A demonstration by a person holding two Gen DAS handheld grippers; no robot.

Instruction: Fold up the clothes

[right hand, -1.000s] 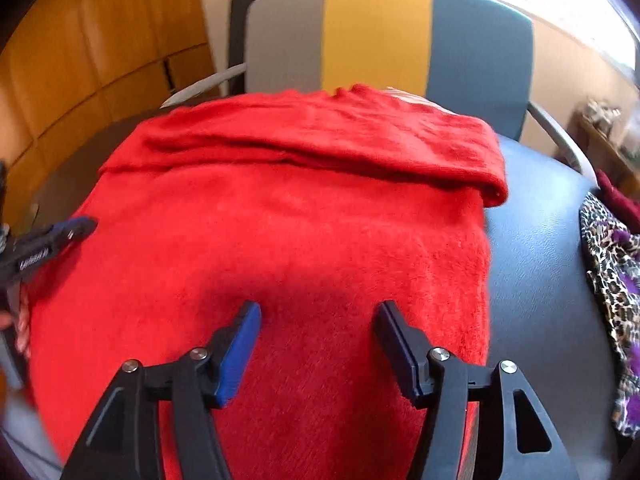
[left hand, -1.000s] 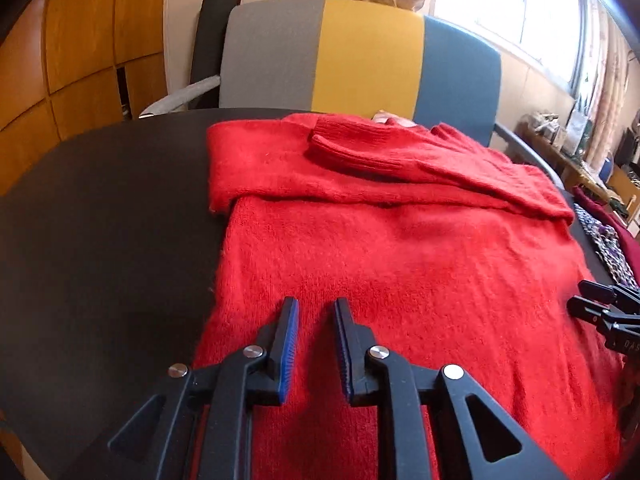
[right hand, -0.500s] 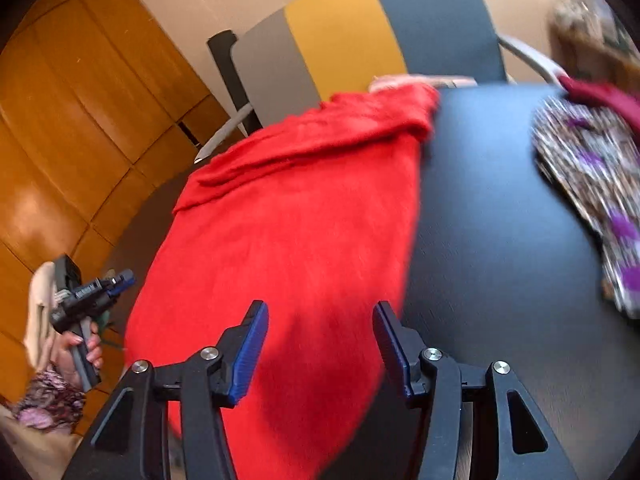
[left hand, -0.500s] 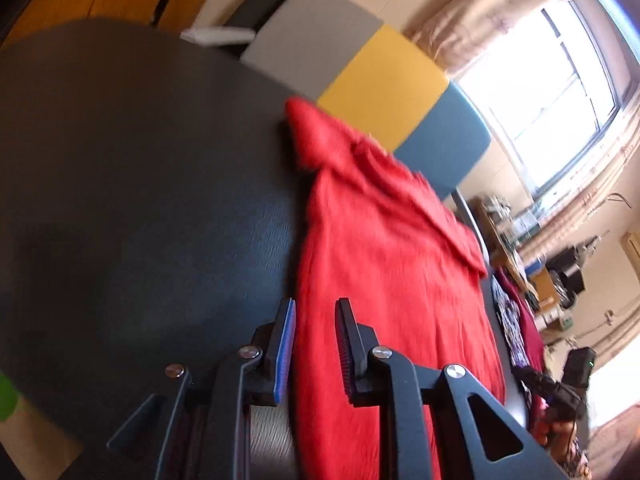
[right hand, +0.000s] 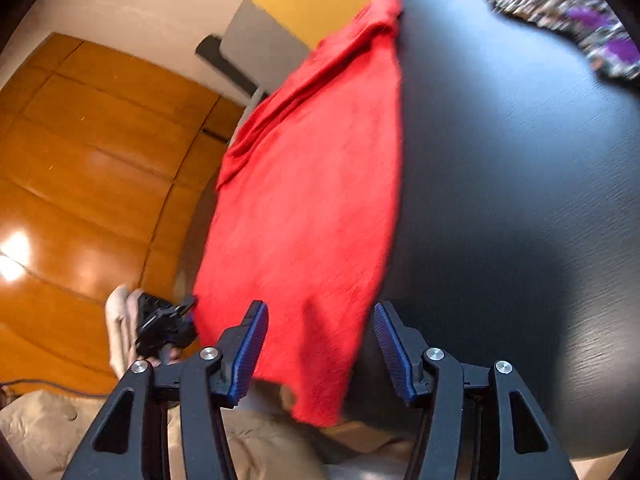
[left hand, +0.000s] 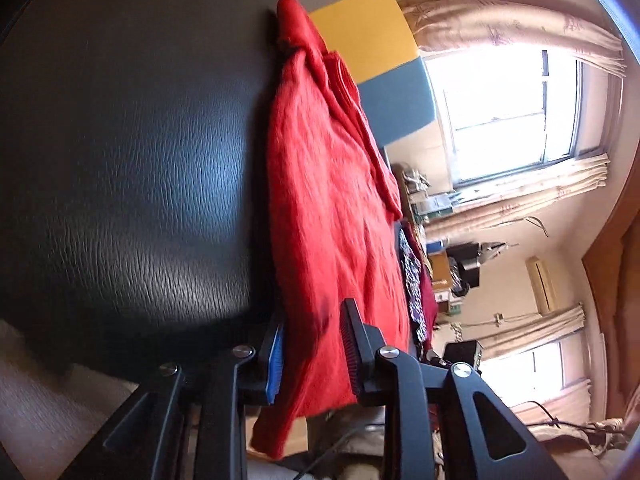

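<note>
Both grippers have rolled sideways to the red sweater's (left hand: 332, 200) near corners on the black table (left hand: 120, 160). Left gripper (left hand: 312, 356) opening, right gripper (right hand: 316, 352) closing; hem between each, ungripped.

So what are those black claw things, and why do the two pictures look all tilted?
No robot here: a person holds a grabber tool in each hand, and each carries a tipped camera looking along its two fingers. One picture comes from the left gripper, the other from the right gripper. A red sweater lies on a black table, its near edge hanging off. That edge sits between both pairs of fingers, but nothing is pinched yet: the left pair is opening, the right pair closing. A patterned cloth lies farther off.
</note>
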